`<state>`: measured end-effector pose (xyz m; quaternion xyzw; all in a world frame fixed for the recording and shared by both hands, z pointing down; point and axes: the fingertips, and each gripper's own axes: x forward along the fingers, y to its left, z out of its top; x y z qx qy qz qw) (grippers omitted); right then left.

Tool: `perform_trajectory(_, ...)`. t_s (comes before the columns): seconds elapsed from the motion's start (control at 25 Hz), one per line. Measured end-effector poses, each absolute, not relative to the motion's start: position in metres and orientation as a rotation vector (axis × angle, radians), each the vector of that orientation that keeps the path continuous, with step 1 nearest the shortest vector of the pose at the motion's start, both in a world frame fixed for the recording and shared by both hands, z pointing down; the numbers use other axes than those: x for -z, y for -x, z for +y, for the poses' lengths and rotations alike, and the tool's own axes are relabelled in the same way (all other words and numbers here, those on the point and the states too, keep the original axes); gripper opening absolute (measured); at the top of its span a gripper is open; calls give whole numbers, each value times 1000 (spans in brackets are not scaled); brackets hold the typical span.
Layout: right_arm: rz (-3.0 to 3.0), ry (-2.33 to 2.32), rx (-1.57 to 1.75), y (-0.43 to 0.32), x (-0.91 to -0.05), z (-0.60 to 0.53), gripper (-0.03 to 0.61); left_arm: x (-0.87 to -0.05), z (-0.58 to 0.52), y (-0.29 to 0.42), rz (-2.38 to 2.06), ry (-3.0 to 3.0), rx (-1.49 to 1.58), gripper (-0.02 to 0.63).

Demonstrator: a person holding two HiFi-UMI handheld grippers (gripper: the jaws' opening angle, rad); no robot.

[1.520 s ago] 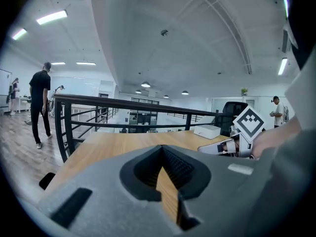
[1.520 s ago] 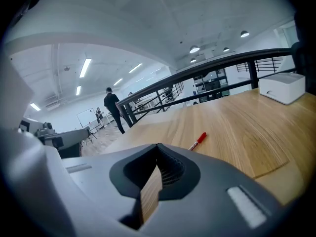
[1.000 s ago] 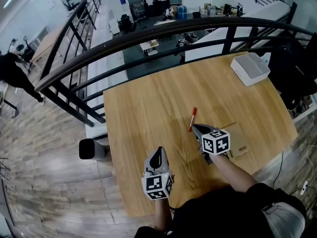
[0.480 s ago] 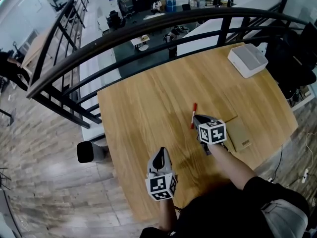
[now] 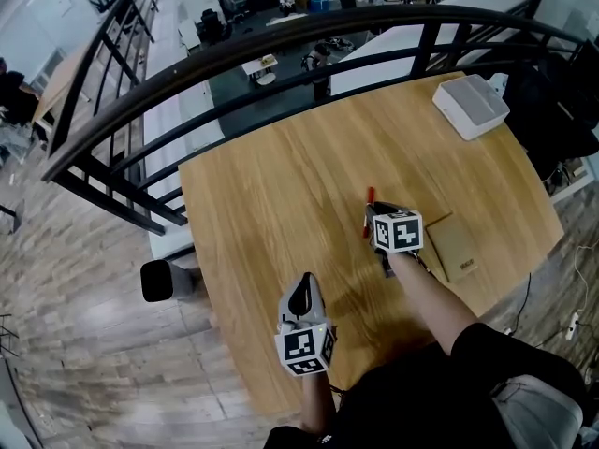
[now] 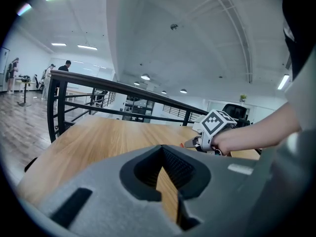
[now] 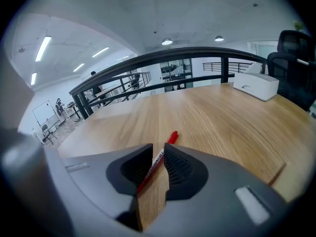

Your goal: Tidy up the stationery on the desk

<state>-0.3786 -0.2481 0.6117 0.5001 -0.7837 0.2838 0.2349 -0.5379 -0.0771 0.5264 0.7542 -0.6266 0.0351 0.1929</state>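
The right tongs (image 5: pixel 376 211) point down at the wooden surface (image 5: pixel 271 195). Their jaws have just been opening and now stand a little apart. The red pen (image 7: pixel 171 137) lies on the surface between them, not squeezed. The left tongs (image 5: pixel 301 293) are closed tight and empty, near the front edge. A white box (image 5: pixel 472 106) sits at the far corner.

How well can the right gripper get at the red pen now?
Likely yes: the red pen lies between the jaws of the right gripper, which have just been opening; nothing blocks it.
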Motion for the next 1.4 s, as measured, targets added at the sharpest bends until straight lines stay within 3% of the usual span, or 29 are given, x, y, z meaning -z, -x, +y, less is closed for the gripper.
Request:
perform_trajectory(0.76, -2003, -1399, -809, 382, -638, -257, 95, -536, -73, 553, -1768, -2059, -83, -3)
perform_trajectory(1.0, -1991, -1400, -788, 379, -640, -256, 51, -538, -72, 555, -1776, -2049, -91, -3)
perform_trajectory(1.4, -2053, -1371, -755, 380, -631, -253, 49, -536, -71, 557, -1792, -2040, -100, -3)
